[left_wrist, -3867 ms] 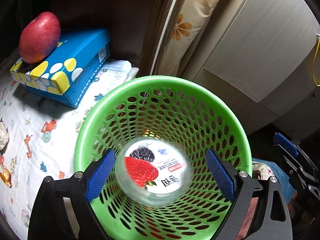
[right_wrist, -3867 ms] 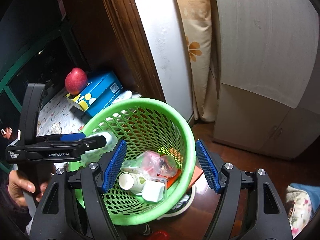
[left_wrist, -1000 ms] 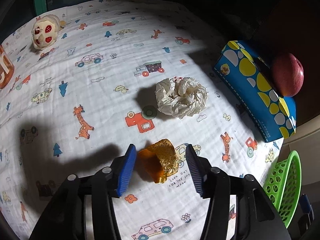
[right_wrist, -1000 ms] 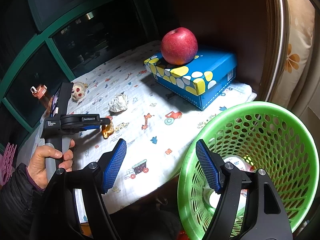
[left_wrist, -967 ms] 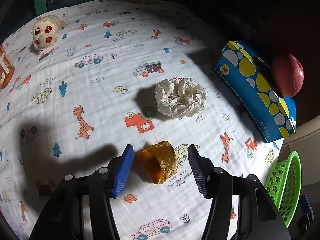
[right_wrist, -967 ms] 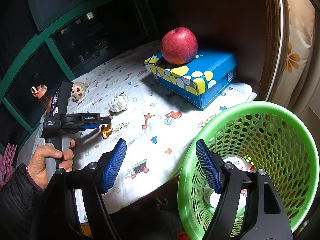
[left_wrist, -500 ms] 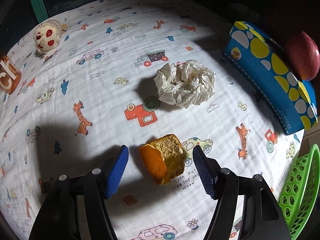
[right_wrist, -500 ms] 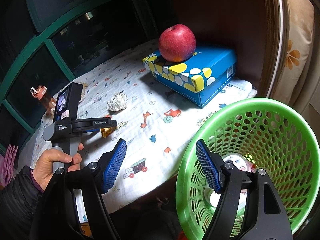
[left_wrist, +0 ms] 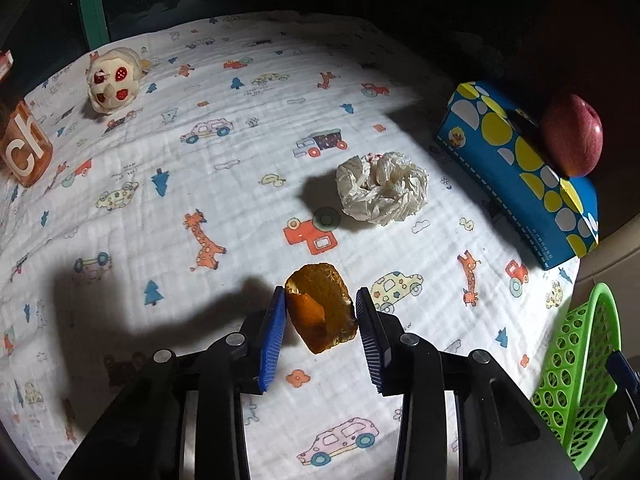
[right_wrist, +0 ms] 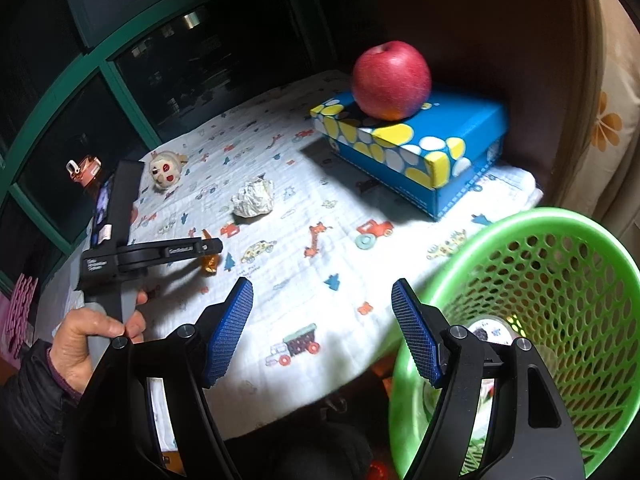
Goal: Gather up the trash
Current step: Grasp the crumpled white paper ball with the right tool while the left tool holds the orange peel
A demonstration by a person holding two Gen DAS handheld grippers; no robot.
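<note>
A piece of orange peel [left_wrist: 320, 312] sits between the blue pads of my left gripper [left_wrist: 320, 300], just above the cartoon-print cloth [left_wrist: 200, 184]. The jaws are closing and both pads touch the peel's sides. The right wrist view shows the same gripper [right_wrist: 210, 250] from the side, with the peel [right_wrist: 210, 264] under its tip. A crumpled white tissue [left_wrist: 382, 188] lies beyond the peel. My right gripper [right_wrist: 322, 292] stands open and empty over the table's near edge, beside the green basket [right_wrist: 520, 220], which holds a lidded cup and other trash.
A blue spotted box [left_wrist: 520, 168] with a red apple [left_wrist: 572, 140] on it stands at the right. A small plush toy [left_wrist: 114, 84] and an orange bottle [left_wrist: 24, 148] are at the far left. A person's hand [right_wrist: 92, 332] grips the left handle. The basket rim [left_wrist: 580, 360] is at the table's right edge.
The left jaws widened briefly, then closed in until the pads met the orange peel. The right gripper shifted a little towards the table; its jaws kept their width.
</note>
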